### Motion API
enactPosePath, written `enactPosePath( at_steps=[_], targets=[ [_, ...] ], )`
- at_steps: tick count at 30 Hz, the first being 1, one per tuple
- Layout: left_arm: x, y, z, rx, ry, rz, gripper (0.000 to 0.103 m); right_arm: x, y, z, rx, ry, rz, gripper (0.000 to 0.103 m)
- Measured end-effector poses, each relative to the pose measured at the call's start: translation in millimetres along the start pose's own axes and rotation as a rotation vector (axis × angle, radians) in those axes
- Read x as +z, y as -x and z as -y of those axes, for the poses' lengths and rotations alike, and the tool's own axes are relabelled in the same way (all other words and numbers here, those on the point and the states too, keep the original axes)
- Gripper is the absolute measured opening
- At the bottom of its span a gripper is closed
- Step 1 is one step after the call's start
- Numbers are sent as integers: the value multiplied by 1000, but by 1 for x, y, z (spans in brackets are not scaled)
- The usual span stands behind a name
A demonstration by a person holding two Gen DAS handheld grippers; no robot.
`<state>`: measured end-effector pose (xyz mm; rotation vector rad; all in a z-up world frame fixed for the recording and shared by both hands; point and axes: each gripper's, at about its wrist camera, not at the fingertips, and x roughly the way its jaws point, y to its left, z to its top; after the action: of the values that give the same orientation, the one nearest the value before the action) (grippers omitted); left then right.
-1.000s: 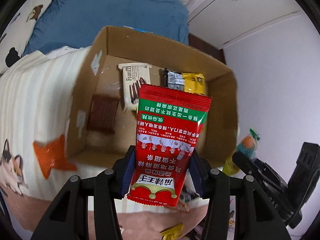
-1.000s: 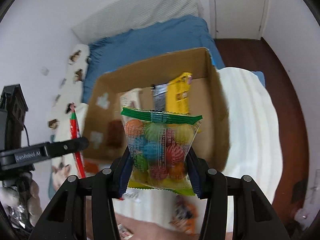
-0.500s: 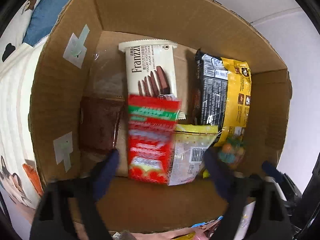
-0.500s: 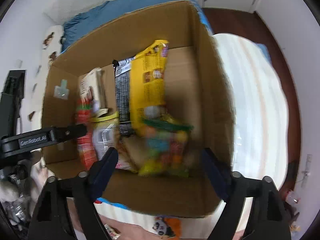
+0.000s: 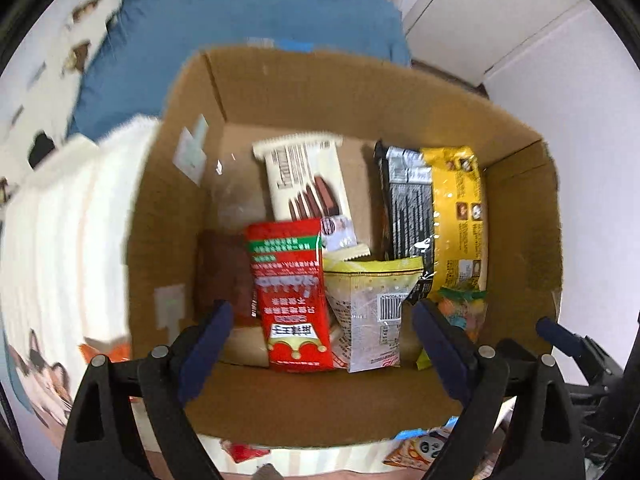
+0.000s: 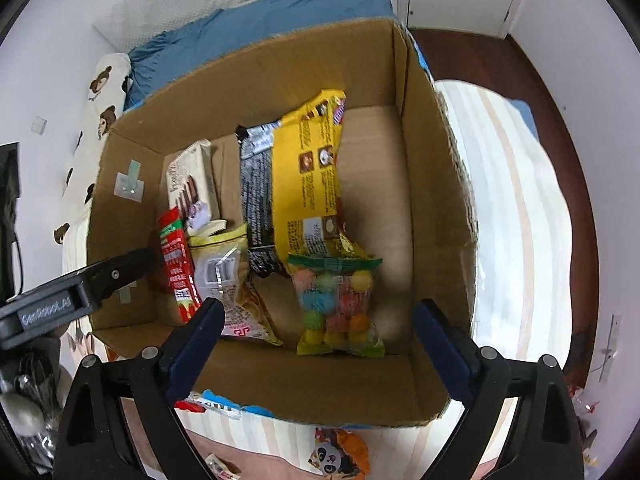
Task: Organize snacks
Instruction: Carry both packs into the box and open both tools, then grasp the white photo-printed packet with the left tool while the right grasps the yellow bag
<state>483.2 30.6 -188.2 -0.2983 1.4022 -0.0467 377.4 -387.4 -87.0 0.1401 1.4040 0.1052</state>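
An open cardboard box (image 5: 360, 92) (image 6: 280, 76) sits on a striped bed cover. Inside lie a red snack packet (image 5: 290, 292) (image 6: 176, 264), a clear bag of coloured candy balls (image 6: 336, 304) (image 5: 460, 304), a yellow packet (image 5: 456, 216) (image 6: 308, 176), a black packet (image 5: 404, 200), a cream Franzzi wafer pack (image 5: 308, 184) (image 6: 192, 184), a silver-yellow pouch (image 5: 372, 312) and a brown pack (image 5: 224, 276). My left gripper (image 5: 320, 344) is open and empty above the red packet. My right gripper (image 6: 320, 340) is open and empty above the candy bag.
More snack packets lie on the bed in front of the box (image 6: 336, 452) (image 5: 416, 448). A blue duvet (image 6: 256, 20) lies behind the box, with a bear-print pillow (image 6: 100, 92) to the left. Dark wood floor (image 6: 500, 72) and white doors are at the right.
Both grippers moved over the box, opened and let go of their packets. The red packet and the candy bag now lie in the box, and both grippers have drawn back slightly.
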Motion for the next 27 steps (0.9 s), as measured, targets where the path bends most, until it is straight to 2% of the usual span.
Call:
enactPosePath(
  at_steps=[5, 10, 20, 27],
  targets=[
    [-20, 36, 1, 51, -45, 136, 92, -18, 17, -16, -17, 29, 74, 98],
    [-42, 58, 1, 105, -82, 219, 92, -37, 34, -25, -2, 32, 127, 98],
    [-87, 91, -2, 130, -97, 321, 92, -78, 81, -39, -12, 58, 259, 98],
    [-120, 114, -12, 104, -80, 351, 92, -111, 102, -35, 59, 39, 267, 98]
  ],
)
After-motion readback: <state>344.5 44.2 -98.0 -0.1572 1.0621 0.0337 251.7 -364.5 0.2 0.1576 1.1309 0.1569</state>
